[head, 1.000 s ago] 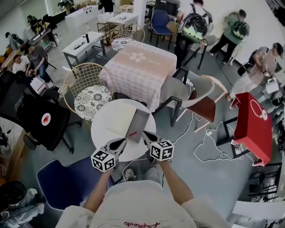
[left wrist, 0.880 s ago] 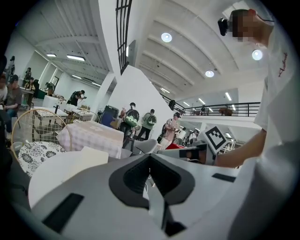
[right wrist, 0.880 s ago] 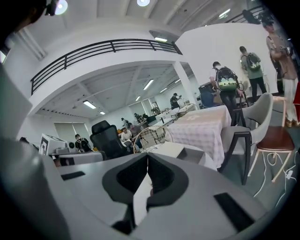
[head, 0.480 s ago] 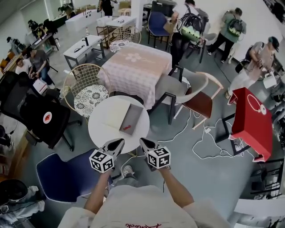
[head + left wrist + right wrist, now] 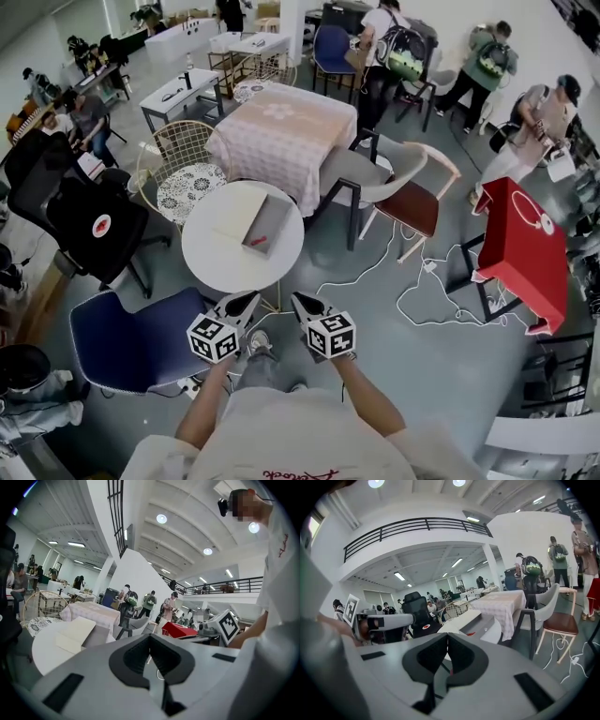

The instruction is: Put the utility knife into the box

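Head view, near edge: left gripper (image 5: pixel 247 301) and right gripper (image 5: pixel 302 303) are held side by side in front of the body, over grey floor, short of the table.

Left gripper view: jaws together, tips meeting, nothing between them. Right gripper view: same, jaws pressed together and empty.

Blue padded chair (image 5: pixel 131 339) stands just left of the left gripper.

Next out: round white table (image 5: pixel 217 264), well apart from both grippers. On its far half sits a shallow grey cardboard box (image 5: pixel 272 217), open, with a pale flat lid (image 5: pixel 238 214) lying beside it on the left. Small red utility knife (image 5: pixel 258 241) lies inside the box, at its near end.

Beyond: square table under pink checked cloth (image 5: pixel 281 131). White cables (image 5: pixel 412 281) lie on the floor to the right.
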Demonstrator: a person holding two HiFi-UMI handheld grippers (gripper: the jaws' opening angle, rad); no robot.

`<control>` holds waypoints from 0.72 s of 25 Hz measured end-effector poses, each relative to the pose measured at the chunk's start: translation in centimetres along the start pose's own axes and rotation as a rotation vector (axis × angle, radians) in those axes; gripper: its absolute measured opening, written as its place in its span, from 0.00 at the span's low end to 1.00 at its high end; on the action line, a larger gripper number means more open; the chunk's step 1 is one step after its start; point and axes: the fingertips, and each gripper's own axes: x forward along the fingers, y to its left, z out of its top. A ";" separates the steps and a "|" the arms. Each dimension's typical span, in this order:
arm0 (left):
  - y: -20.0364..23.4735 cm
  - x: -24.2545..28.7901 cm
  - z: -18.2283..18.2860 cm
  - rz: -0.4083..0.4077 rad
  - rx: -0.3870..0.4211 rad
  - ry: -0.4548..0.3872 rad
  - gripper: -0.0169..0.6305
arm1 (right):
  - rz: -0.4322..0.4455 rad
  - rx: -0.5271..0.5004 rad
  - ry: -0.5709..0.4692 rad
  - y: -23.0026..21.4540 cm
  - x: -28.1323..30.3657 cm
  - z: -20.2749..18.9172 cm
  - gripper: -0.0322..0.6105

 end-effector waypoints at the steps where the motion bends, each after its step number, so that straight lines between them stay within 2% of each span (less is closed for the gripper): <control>1: -0.6 -0.4 -0.2 0.001 0.001 -0.002 0.04 | -0.001 0.001 -0.002 0.3 -0.6 -0.3 0.08; 10: -5.2 -2.4 -2.0 0.014 0.009 -0.023 0.04 | -0.005 -0.025 -0.025 1.8 -5.2 -2.4 0.08; 18: -6.8 -3.8 -2.9 0.014 0.014 -0.032 0.04 | -0.001 -0.047 -0.030 3.5 -6.1 -3.3 0.07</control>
